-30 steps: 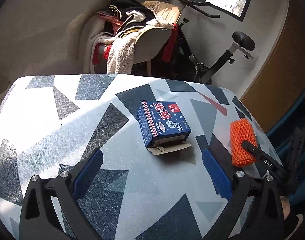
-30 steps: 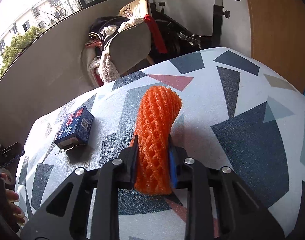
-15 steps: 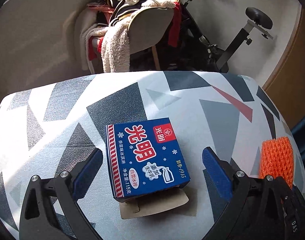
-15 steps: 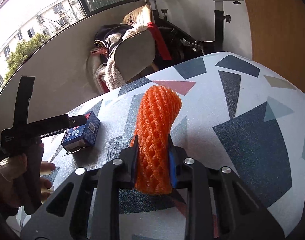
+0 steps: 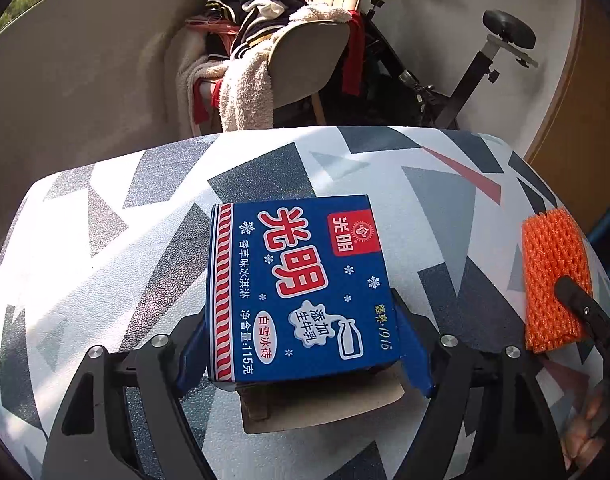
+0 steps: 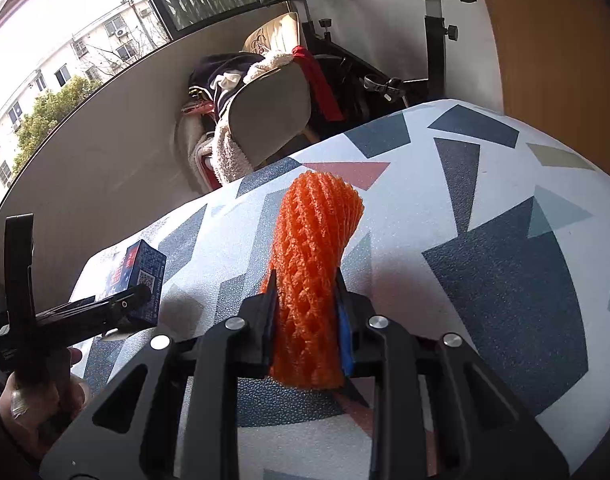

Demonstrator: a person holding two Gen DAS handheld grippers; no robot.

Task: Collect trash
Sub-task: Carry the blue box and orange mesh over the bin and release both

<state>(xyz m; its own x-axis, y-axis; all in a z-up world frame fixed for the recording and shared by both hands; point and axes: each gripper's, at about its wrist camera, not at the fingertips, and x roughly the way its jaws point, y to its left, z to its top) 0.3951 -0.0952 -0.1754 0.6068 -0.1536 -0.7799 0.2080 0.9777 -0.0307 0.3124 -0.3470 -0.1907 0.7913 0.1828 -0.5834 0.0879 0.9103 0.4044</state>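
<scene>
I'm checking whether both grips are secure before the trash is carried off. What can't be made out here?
- Left wrist view: the blue ice cream carton covers where the left gripper's blue fingers, which have just been closing, meet its sides.
- Left wrist view: the carton hides most of its brown flap.
- Right wrist view: the right gripper hides the orange foam net's lower end.

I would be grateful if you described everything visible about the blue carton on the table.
The blue carton is a small cardboard box printed with red and white characters, snowflakes and a striped edge. It lies flat on the patterned table, its brown end flap open toward the camera. The left gripper, whose jaws have just been closing, straddles it with blue pads at its sides.
</scene>
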